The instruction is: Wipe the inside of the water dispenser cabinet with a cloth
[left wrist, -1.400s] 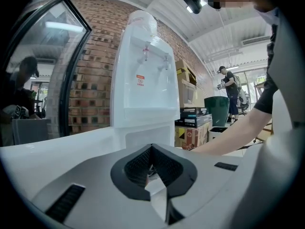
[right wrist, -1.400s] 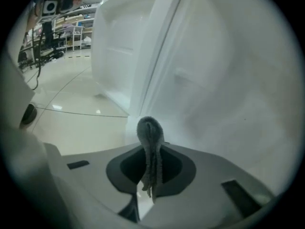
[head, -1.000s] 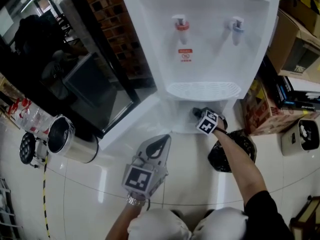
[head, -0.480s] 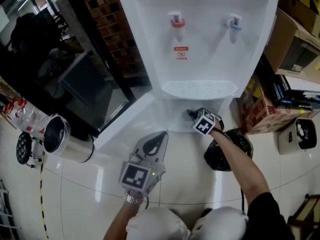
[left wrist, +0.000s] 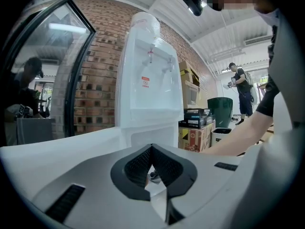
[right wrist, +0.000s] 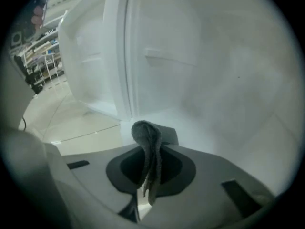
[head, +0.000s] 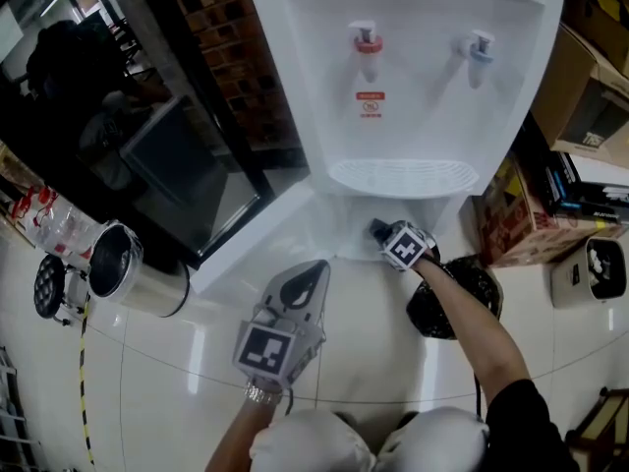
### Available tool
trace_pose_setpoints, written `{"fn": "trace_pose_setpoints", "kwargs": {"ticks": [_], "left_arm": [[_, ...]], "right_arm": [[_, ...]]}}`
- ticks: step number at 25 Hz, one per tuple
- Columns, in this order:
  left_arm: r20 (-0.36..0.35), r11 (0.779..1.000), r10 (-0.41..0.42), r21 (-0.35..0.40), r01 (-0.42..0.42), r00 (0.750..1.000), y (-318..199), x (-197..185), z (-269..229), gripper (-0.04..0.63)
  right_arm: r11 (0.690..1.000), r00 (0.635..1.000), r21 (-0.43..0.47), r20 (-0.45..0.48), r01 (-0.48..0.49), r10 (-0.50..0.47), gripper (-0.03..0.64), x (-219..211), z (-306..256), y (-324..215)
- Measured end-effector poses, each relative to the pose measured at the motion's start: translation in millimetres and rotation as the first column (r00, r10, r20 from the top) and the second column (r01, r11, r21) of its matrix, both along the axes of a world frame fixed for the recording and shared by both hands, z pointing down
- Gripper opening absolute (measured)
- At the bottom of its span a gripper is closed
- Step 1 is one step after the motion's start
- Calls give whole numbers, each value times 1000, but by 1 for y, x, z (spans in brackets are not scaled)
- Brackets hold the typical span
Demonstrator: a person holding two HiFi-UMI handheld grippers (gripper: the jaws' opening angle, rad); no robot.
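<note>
Cloth: the grey fabric cloth (right wrist: 148, 159) hangs in a fold from your right gripper (right wrist: 151, 138), whose jaws are pinched tight on it. It sits just inside the cabinet opening. Whether it touches a wall cannot be told.
Cabinet: the plain white inside of the cabinet (right wrist: 224, 89) fills the right gripper view ahead of the cloth. Its white door (head: 257, 246) stands swung open to your left.
Right gripper: you hold it at the cabinet mouth, directly under the white drip tray (head: 403, 177).
Left gripper: your left gripper (head: 307, 281) is low over the pale tiled floor (head: 373, 362), just in front of the open door. Its jaws are closed tip to tip with nothing between them, and it points toward the dispenser.
Dispenser: the tall white water dispenser (head: 423, 47) has a red tap (head: 367, 39) and a blue tap (head: 480, 47).
Around it: a black plastic bag (head: 470, 285) lies by the base under your right arm. Printed cardboard boxes (head: 513, 219) stand to the right. A shiny steel bin (head: 128, 271) lies to the left.
</note>
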State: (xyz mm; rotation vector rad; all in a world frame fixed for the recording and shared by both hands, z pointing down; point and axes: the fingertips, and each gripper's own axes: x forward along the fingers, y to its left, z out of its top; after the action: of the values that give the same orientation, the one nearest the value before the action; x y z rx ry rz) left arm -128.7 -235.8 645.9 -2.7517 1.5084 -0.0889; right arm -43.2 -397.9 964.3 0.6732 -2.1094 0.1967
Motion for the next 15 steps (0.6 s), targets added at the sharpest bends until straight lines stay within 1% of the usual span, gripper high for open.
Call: {"fn": "trace_pose_setpoints", "kwargs": {"ticks": [2,4,6,8,10,12,15], "left_arm": [[-6,1000,-7,0,7,1000,-2,-1,1,2],[-9,1000,-4,1,4,1000,-5,2,3,2],[-17,1000,-1,-6,1,1000,-8,5,3,2],[-30,1000,-13,-9,13,999,-14,6,0,2],[-41,1000,-26,-6,26,999,-17,9,-11,2],[-28,999,-31,-17,31,999,-12,17,-29,2],[-2,998,-22,-61,22,1000,3,33,-71,2]], "right_arm": [[1000,998,-25,68,-3,4,23,-7,-8,6],[999,989,-28,143,-24,28,23,-5,-19,7],[998,965,0,257,-59,57,23,0,-38,6],[993,913,29,397,-115,95,23,3,-67,8],[982,849,25,507,-188,150,23,11,-95,21],[968,800,17,567,-250,196,23,24,-125,49],[951,749,13,619,-310,236,23,47,-187,102]]}}
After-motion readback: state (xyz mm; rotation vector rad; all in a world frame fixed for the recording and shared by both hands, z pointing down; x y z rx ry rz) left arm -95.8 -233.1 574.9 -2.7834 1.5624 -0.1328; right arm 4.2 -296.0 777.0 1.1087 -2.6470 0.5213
